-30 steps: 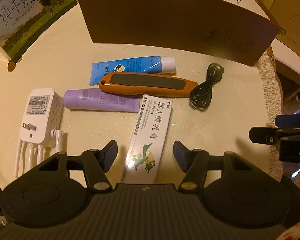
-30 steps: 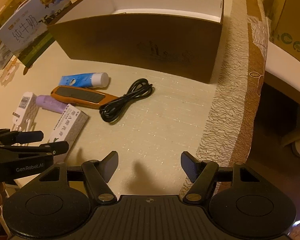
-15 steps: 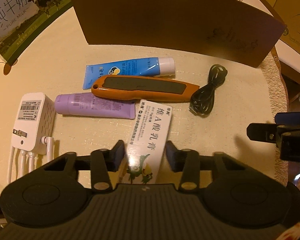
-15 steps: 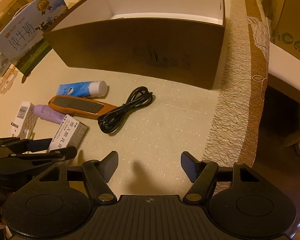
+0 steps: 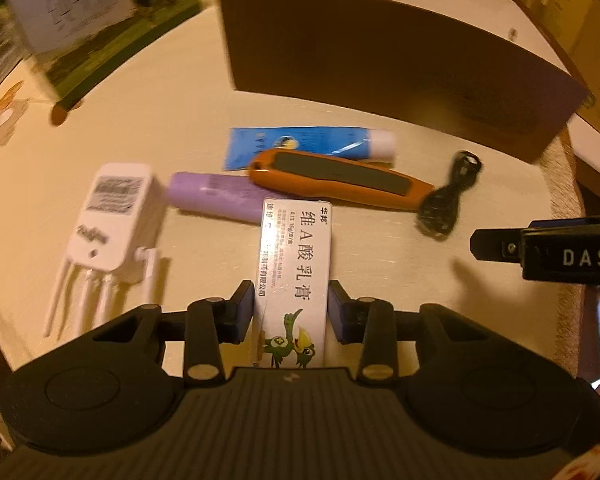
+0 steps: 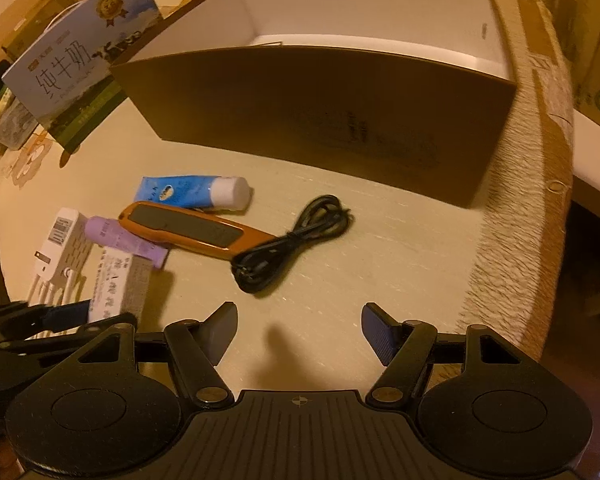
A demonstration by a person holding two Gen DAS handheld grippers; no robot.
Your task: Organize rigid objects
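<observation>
Left wrist view, left to right. Milk carton (image 5: 100,20) far left, blurred. White router (image 5: 114,216) lies flat, near left, antennas pointing toward me. Right of it the purple tube (image 5: 214,196), lying on its side. My left gripper (image 5: 291,312) is clamped on the ointment box (image 5: 296,256): both pads touch its long sides near the near end, and the far end sticks out toward the purple tube and touches or overlaps it. I can't tell whether the box is off the table (image 5: 140,132). Beyond it the orange tool (image 5: 336,178) lies across, its left end just past the purple tube's right end. Blue tube (image 5: 300,146) is just behind the orange tool, white cap to the right. Black cable (image 5: 448,196) is bundled at the tool's right tip, touching or nearly so. Brown box (image 5: 380,64) stands far, behind all of these. The other gripper's finger shows at the right edge.

Right wrist view: same row at left, router (image 6: 58,250), purple tube (image 6: 124,240), ointment box (image 6: 118,288) with the left gripper (image 6: 60,316) on it, orange tool (image 6: 192,230), blue tube (image 6: 192,192), cable (image 6: 292,240) centre. Brown box (image 6: 340,112) far, open top, white inside. My right gripper (image 6: 298,330) hangs over bare table (image 6: 400,248) near the right edge, jaws wide, nothing between them, well apart from the cable.
</observation>
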